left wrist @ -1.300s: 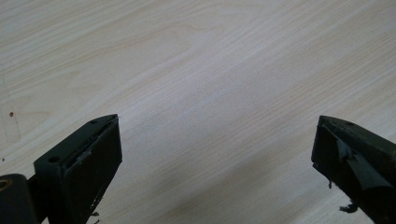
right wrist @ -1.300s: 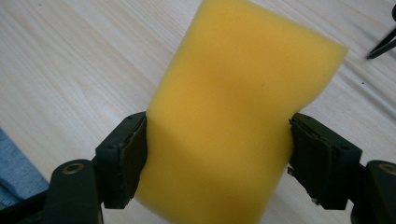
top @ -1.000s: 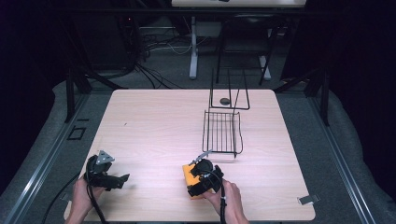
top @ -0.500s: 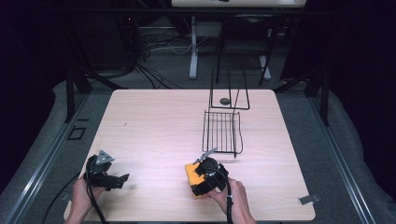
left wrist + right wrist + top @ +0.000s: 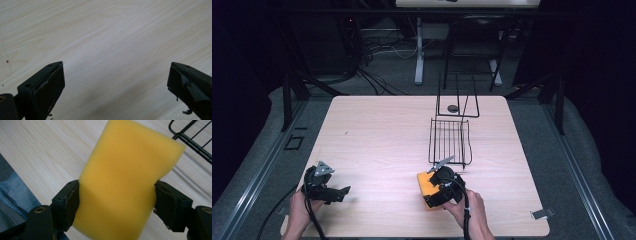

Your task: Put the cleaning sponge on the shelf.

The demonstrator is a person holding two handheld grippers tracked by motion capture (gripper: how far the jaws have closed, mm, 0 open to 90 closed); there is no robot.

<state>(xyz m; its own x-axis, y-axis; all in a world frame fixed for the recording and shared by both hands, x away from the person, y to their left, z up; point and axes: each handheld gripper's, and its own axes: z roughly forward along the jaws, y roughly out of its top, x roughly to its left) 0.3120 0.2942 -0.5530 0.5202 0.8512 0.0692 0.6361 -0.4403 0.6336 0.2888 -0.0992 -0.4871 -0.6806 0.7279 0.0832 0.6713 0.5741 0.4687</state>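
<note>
Shifted a little toward 4 o'clock since a second ago: right gripper point(image 5: 443, 187) with its hand point(image 5: 469, 210), now drawn nearer the table's point(image 5: 377, 130) near edge, the sponge point(image 5: 426, 186) carried along. Left gripper point(image 5: 324, 186) unmoved at the 8 o'clock corner.

Largest first. Pale wood table, bare over most of its top. Black wire rack point(image 5: 449, 141) at about 3 o'clock of centre, lying flat, nothing between its bars; tall wire frame point(image 5: 457, 97) behind it at 1 o'clock, with a small dark round thing point(image 5: 453, 108) on the table inside its foot, too small to identify. Yellow sponge next, at 5 o'clock, just short of the rack's near end. In the right gripper view, sponge point(image 5: 125, 182) pinched across its width between the two jaws, both pads pressing into its sides, the foam bowed slightly; rack corner point(image 5: 192, 140) close beyond it. Left gripper's jaws spread wide over bare wood in the left gripper view, holding nothing.

Risks, as judged from here:
- Soft foam squeezed by its edges only: likely to buckle or squirm out if turned quickly or gripped harder.
- Rack close ahead: sponge's free end or a jaw could catch a wire and drag the light rack across the table.
- Bars widely spaced: a sponge laid down crooked could sag or slip through.
- Cable trailing by the near edge: could snag on the table edge.
</note>
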